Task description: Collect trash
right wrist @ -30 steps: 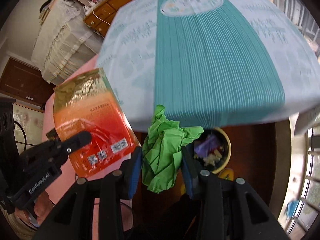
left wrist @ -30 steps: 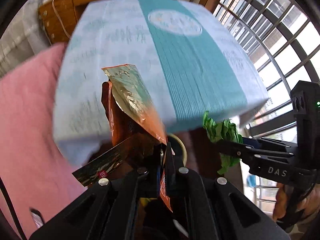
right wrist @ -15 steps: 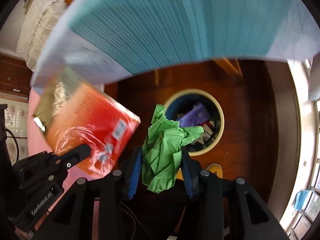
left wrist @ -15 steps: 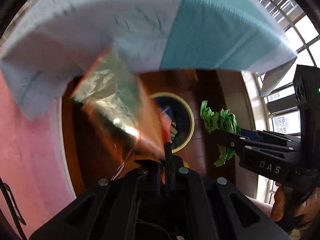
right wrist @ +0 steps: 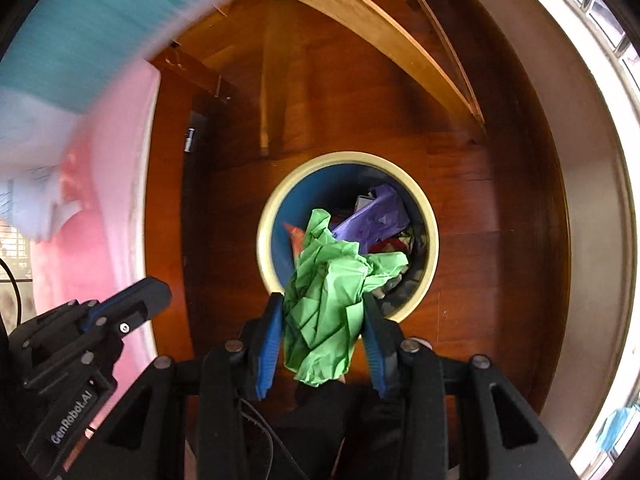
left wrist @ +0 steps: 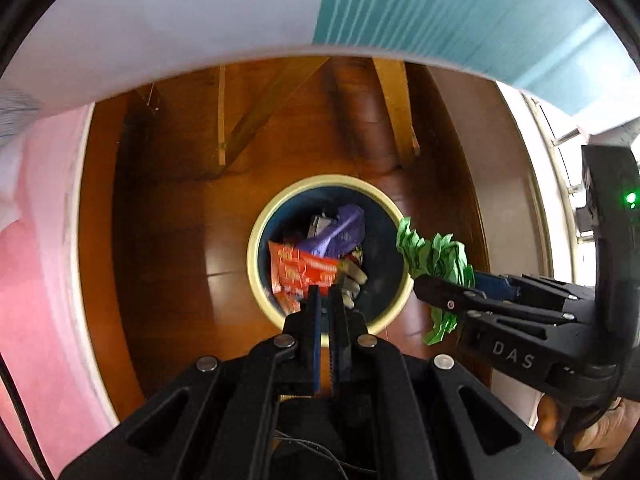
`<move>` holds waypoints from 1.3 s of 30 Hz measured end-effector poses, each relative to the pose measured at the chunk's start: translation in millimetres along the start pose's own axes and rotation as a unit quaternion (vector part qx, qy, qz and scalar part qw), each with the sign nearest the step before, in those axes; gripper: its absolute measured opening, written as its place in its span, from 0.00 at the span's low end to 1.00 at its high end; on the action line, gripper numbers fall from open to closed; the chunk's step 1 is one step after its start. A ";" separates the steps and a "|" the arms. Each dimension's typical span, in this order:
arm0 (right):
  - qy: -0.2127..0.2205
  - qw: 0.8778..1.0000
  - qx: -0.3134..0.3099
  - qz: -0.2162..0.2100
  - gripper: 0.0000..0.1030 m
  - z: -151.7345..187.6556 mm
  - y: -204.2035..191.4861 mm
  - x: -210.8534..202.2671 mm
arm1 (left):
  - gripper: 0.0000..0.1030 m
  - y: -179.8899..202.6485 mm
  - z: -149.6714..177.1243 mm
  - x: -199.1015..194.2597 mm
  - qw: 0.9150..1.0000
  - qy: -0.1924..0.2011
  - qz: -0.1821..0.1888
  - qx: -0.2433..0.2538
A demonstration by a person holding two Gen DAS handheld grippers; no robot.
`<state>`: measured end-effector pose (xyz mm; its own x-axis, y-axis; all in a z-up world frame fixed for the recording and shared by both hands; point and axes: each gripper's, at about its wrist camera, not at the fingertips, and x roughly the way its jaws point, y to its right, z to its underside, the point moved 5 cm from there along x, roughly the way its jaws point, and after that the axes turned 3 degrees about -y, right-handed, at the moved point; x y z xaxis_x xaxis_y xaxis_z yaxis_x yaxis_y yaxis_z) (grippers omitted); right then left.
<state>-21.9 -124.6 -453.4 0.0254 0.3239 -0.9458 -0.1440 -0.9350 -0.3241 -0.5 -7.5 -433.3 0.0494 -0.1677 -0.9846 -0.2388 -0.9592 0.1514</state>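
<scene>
Above a dark polished wooden floor, beneath the overhanging edge of a teal-and-white striped cloth, a person holds two black hand-held grippers over a round, cream-rimmed blue waste bin. The step in hand appears to be the drop-off: both loads hang over or close to the bin's mouth, and the next move seems to call for opening the jaws once each piece sits squarely above the opening, the right one looking nearer the rim. Inside the bin lie a crumpled purple plastic bag, dark scraps and other wrappers too jumbled to tell apart. The right gripper is clamped partway on a crumpled green paper ball. The left gripper is pinched fully closed, with an orange-red foil snack wrapper hanging from its tips over the bin.
</scene>
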 end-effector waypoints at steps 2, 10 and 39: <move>0.000 1.000 0.002 0.002 0.36 -7.5 8.2 15.3 | 0.01 -2.9 -2.3 15.9 1.000 0.006 0.003 -0.006; -0.008 0.999 0.031 -0.004 0.36 -9.5 40.0 51.7 | 0.06 -44.6 3.1 50.4 0.997 0.007 0.026 -0.069; 0.070 0.997 0.036 -0.012 0.83 -18.7 24.4 28.9 | 0.61 -55.0 -11.0 24.7 0.995 0.032 -0.030 -0.085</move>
<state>-6.2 -140.8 -489.1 0.1664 0.3177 -0.9335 -0.2123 -0.9129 -0.3485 24.4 38.6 -465.0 0.1223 -0.1179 -0.9855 -0.0662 -0.9917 0.1104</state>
